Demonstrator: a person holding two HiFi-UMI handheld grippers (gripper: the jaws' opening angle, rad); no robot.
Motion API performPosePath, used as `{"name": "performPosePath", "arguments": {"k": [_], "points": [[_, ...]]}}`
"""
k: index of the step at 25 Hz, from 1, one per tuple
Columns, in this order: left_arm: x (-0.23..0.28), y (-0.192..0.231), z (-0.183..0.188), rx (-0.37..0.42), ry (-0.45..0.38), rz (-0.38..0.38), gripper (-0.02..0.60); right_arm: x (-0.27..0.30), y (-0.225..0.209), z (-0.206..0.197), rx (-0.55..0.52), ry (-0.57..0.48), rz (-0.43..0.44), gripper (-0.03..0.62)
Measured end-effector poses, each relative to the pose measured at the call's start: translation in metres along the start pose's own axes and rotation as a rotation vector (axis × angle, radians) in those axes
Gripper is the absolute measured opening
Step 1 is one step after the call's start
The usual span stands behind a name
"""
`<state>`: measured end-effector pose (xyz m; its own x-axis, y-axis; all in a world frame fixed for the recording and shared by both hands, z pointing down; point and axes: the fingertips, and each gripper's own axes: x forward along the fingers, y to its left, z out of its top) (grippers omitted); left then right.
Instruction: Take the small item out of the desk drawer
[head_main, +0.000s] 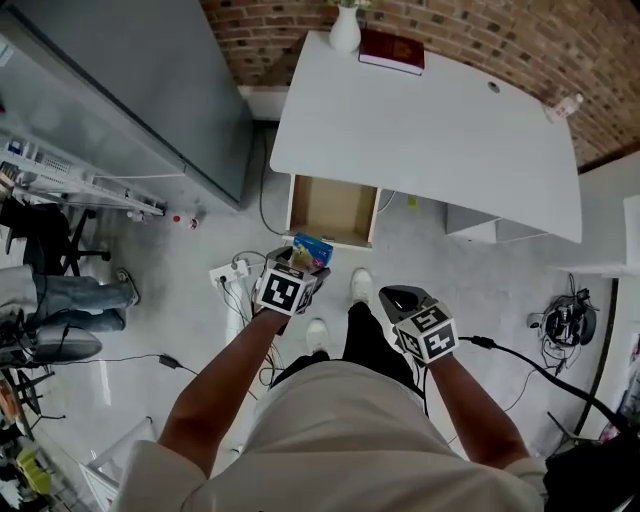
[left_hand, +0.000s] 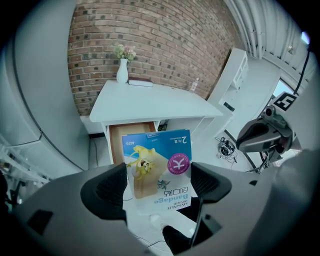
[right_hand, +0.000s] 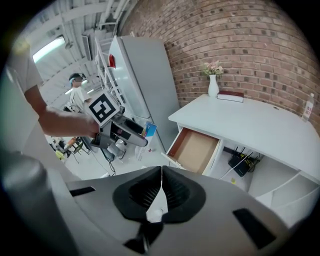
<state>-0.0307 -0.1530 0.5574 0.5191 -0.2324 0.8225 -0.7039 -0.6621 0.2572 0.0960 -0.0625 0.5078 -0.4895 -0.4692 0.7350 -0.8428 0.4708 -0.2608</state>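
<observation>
My left gripper (left_hand: 159, 184) is shut on a small bandage box (left_hand: 159, 167), blue and cream with a pink round mark. In the head view the bandage box (head_main: 311, 250) sticks out ahead of the left gripper (head_main: 297, 268), just in front of the open drawer (head_main: 333, 210) of the white desk (head_main: 430, 130). The drawer's wooden bottom (right_hand: 194, 149) shows bare in the right gripper view. My right gripper (right_hand: 161, 187) is shut with nothing between its jaws; the right gripper (head_main: 400, 299) hangs over the floor to the right of my legs.
On the desk's far edge stand a white vase (head_main: 345, 28) and a dark red book (head_main: 392, 50); a small bottle (head_main: 564, 106) sits at its right. A grey cabinet (head_main: 150, 90) rises at the left. Cables and a power strip (head_main: 229, 272) lie on the floor.
</observation>
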Motion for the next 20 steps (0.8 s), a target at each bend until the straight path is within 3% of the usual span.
{"name": "performPosePath", "arguments": {"k": [6,20], "points": [[-0.045,-0.02,-0.006,0.046,-0.043,-0.03,0.388,-0.019,0.029,0.012,-0.015,-0.028,-0.028,0.034],[-0.102,-0.05,-0.066,0.04,-0.063,-0.074,0.388,-0.05,0.085,-0.004,-0.05,-0.039,-0.062,0.032]]}}
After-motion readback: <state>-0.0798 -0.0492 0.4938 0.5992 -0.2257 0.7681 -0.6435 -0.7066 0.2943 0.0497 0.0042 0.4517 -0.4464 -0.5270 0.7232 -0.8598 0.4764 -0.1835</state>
